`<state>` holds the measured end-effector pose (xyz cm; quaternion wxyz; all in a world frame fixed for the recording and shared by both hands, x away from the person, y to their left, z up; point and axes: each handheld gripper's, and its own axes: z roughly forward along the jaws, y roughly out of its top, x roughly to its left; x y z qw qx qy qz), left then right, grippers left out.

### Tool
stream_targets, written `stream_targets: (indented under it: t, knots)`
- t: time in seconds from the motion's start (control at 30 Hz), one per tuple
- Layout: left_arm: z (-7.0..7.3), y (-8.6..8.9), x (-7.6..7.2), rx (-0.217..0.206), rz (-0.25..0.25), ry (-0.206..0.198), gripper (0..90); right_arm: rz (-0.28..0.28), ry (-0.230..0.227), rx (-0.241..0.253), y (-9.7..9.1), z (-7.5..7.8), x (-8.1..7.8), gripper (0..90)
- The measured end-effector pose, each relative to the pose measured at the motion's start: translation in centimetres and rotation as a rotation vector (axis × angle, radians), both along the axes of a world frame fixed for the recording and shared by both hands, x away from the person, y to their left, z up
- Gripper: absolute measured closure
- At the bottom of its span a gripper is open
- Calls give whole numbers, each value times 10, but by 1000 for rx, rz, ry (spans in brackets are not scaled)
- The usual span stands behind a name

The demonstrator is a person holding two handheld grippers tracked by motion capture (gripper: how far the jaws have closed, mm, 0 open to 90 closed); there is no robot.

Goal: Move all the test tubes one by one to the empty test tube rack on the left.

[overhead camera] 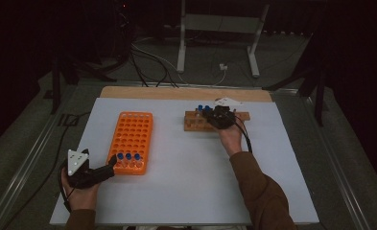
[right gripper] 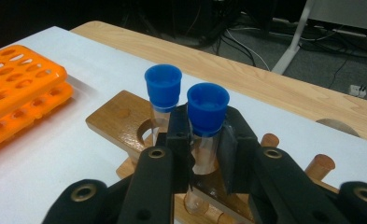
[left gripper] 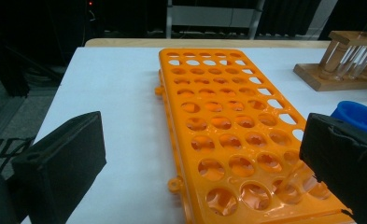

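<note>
Where wooden rack (right gripper: 120,122) nears: gripped tube (right gripper: 207,122).

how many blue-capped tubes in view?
5. Three tubes stand in the near row of the orange rack. Two are in the wooden rack: one free, one gripped by the right tool. More may be hidden behind that hand.

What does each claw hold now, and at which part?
Right claw grips a blue-capped tube just below its cap, in the wooden rack. Left claw holds nothing.
</note>
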<state>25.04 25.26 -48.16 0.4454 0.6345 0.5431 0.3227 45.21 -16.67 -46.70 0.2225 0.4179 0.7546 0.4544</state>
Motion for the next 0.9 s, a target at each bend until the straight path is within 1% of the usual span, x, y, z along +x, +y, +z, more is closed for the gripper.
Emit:
stream_targets:
  t: [0.2,0.53,0.8,0.9]
  knots:
    - [1,0,-2,4,3,-12,13,-1,1,17,-2,2,-1,769]
    - [2,3,-2,1,15,-16,13,-8,-42,39,-8,19,-8,770]
    - [1,2,-2,7,7,-11,12,-5,-66,56,-12,33,-11,770]
    - [1,3,-2,7,9,-10,12,-13,-84,62,-14,38,-14,770]
